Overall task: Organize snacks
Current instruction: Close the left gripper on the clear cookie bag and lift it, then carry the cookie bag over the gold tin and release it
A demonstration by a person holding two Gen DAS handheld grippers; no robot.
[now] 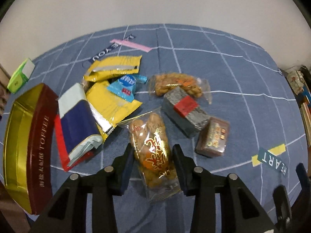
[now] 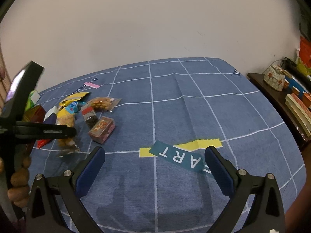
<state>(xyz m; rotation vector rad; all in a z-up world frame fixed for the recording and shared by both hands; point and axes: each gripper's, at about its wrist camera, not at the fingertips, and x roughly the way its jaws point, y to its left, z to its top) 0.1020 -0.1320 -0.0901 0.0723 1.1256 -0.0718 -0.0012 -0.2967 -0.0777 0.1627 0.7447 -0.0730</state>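
— Where is the clear cellophane packet of golden-brown fried snacks with red-and-gold lettering [image 1: 153, 147] lying just now?

— It is lying on the blue grid-patterned cloth [image 1: 243, 89], right between the fingers of the left gripper [image 1: 153, 155]. Its long axis is running straight ahead along the fingers, so the pads are facing its two long sides.

— Are the jaws holding it?

— They are standing partly open, one pad at each flank; whether they are already pressing the wrapper, I cannot tell.

— And the right gripper [image 2: 155, 157]?

— It is hovering wide open and holding nothing, well apart from the pile, over the teal "HEART" patch [image 2: 180, 158].

— Where should the packet be going?

— Probably leftward, into the open gold-lined maroon toffee tin [image 1: 40, 145], which is sitting nearer the left hand.
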